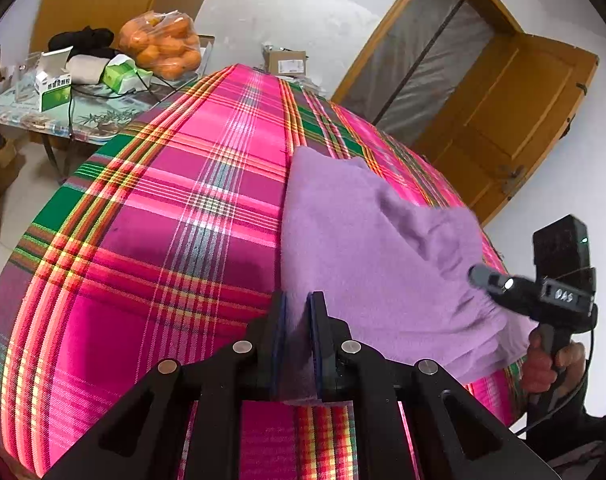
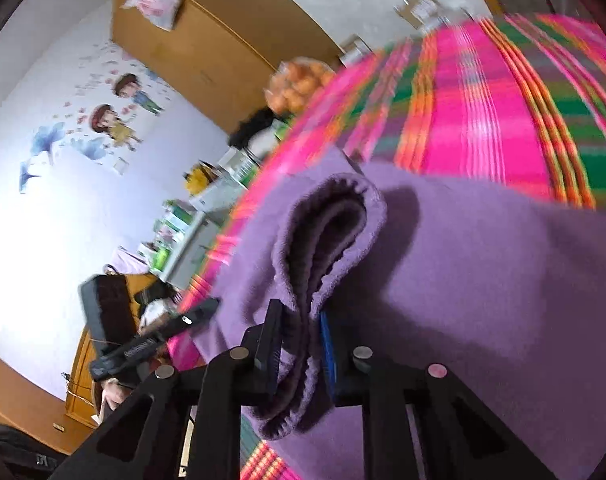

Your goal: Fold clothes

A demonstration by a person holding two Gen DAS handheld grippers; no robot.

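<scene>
Our left gripper [image 1: 297, 312] is pinched nearly closed on a thin edge of the purple garment [image 1: 367, 248]. The cloth runs up between the two dark pads, so we hold it there. Our right gripper [image 2: 299, 320] is closed too, on a thick, ribbed, bunched-up part of the same garment [image 2: 483, 280], maybe its stretchy band. In the left view we see that gripper [image 1: 479, 276] off to the right, with a hand [image 1: 543, 364] around its handle, near the right edge of the bed.

The garment lies on the pink checked bedspread [image 1: 175, 208], on the right side of the bed and close to the near edge. Part of it lies flat and part is lifted and puckered where we hold it.

We think the step now is to hold both ends and pull the cloth smooth before we fold it over. To do it well, we should keep both grips tight, lift both hands to the same height, and pull gently apart until the wrinkles go. Then we lay it down flat, with the edges lined up. The right grip has many layers, so some could slip out. We should go slowly and keep the cloth on the bed, away from the edge.

Past the far end of the bed is a small table [image 1: 31, 120] with a bag of oranges [image 1: 161, 46] and little boxes [image 1: 55, 88].
</scene>
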